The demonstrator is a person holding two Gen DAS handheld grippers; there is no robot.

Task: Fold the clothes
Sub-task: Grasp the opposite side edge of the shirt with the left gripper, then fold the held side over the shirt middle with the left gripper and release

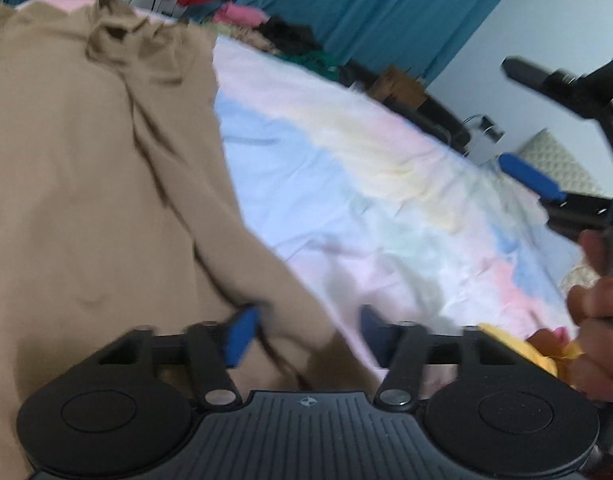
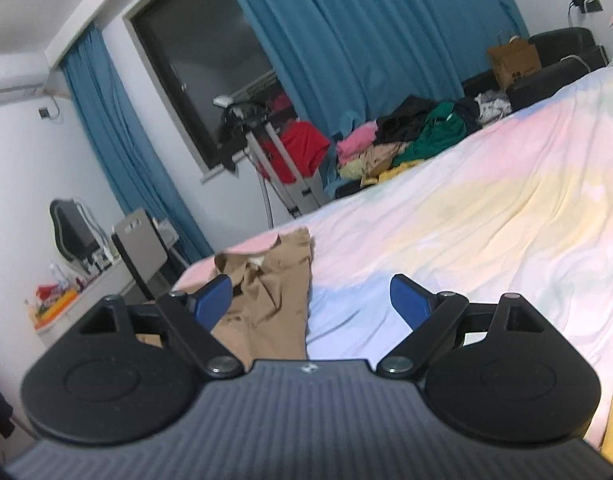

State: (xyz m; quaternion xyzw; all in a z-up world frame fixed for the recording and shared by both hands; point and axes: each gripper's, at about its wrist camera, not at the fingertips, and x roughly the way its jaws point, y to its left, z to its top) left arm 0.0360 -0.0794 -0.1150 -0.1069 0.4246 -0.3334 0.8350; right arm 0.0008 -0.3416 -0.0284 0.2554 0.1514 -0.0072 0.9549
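Partly between left gripper point(image 1: 302, 332), tan garment point(image 1: 94, 184)

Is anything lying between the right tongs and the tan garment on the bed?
Nothing visible does. The right tongs are open, and the tan garment lies straight ahead on the pastel bedsheet, its near part showing between the fingers. The clothes pile sits far back.

White walls point(image 2: 10, 152) enclose the room. Ahead and left of the tool, teal curtains point(image 2: 346, 40) flank a dark window point(image 2: 210, 60). A desk point(image 2: 98, 284) with a chair point(image 2: 142, 248) stands at far left. A black sofa point(image 2: 562, 52) holding a cardboard box point(image 2: 514, 60) sits ahead right, below a wall socket point(image 2: 586, 3).
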